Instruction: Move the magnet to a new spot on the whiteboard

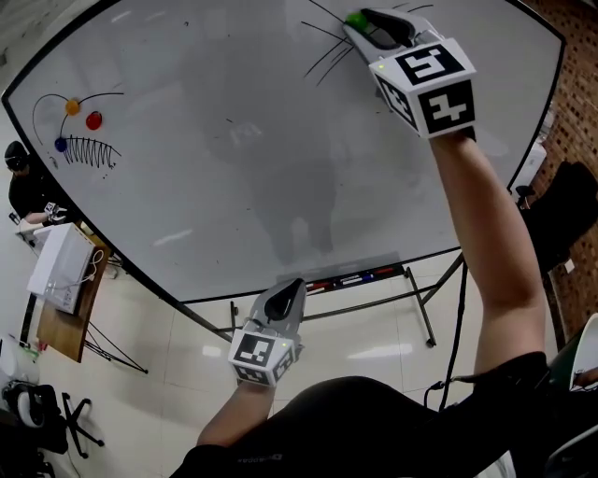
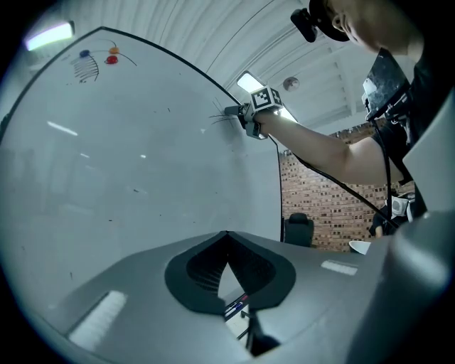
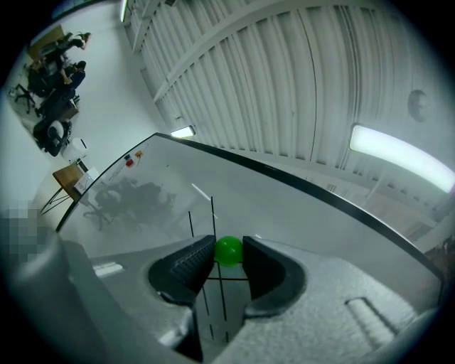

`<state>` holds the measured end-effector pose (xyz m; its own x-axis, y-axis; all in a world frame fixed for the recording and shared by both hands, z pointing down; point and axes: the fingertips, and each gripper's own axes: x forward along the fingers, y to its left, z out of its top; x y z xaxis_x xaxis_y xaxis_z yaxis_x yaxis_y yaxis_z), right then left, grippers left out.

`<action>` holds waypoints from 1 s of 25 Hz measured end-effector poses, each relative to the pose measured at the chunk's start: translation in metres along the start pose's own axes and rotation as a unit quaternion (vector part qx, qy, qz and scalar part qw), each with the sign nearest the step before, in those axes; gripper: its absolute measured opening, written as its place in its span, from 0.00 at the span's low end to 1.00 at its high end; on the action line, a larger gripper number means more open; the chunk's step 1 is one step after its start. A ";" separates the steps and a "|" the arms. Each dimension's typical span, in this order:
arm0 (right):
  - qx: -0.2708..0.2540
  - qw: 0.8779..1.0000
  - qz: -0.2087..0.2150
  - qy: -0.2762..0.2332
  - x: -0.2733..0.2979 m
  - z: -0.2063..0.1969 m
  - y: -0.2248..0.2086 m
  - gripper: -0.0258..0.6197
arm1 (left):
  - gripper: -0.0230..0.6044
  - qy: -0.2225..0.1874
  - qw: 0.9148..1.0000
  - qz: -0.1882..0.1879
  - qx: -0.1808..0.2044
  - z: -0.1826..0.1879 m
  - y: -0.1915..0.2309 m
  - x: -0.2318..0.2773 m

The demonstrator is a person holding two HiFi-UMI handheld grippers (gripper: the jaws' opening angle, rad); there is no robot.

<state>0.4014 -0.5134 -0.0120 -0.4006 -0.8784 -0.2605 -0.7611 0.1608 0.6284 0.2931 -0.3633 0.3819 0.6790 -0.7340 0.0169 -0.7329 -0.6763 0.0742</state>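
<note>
- Gripping the green magnet, the right gripper has both ribbed jaws pressed against the ball's sides, right at the jaw tips. Only the right gripper view shows this contact plainly.
- That view also shows thin black drawn lines on the whiteboard. Two run out past the jaw tips and one crosses between the jaws behind the magnet.
- In the head view the green magnet is a small spot at the tips of the right gripper. It sits against the whiteboard near its top edge, among sweeping black strokes.
- The left gripper has its jaws together at the tips, with nothing between them. The gap behind the tips frames the marker tray in its own view.
- The head view puts the left gripper low, with its jaws pointing at the whiteboard's bottom edge. The marker tray, holding red and blue markers, is just to the right of the jaws.
- Well to the left of both pairs of jaws, the head view shows a red magnet, an orange magnet and a blue magnet on a black sketch.
- The left gripper view alone shows the right gripper from the side on an outstretched arm. It also shows a brick wall and a black chair past the whiteboard's edge.
- Pale tile floor lies below the whiteboard. A wooden desk carrying a white box stands at the left, with a seated person beyond it.
- Above its jaws, the right gripper view takes in a ribbed white ceiling with strip lights.
</note>
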 end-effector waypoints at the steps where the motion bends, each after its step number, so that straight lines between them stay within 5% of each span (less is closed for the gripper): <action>1: -0.004 1.000 -0.002 0.002 0.000 0.000 0.001 0.21 | 0.06 0.001 1.000 0.002 0.000 -0.001 0.000 -0.001; 12: 0.018 1.000 -0.010 -0.005 -0.022 -0.005 0.000 0.24 | 0.06 0.002 1.000 0.005 0.006 0.000 0.000 -0.001; 16: 0.041 0.999 0.032 0.005 -0.043 -0.025 0.031 0.21 | 0.06 0.004 1.000 -0.001 0.008 -0.001 -0.003 0.000; 19: 0.071 0.994 0.079 0.027 -0.060 -0.055 0.071 0.06 | 0.06 0.007 1.000 -0.002 0.011 -0.003 -0.002 -0.002; 25: 0.118 0.984 0.123 0.060 -0.093 -0.106 0.140 0.04 | 0.06 -0.001 1.000 0.010 0.015 0.001 0.017 -0.008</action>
<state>0.3858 -0.4571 0.1776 -0.5352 -0.8444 -0.0237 -0.7512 0.4629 0.4705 0.2749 -0.3690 0.3818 0.6634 -0.7481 0.0159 -0.7479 -0.6623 0.0446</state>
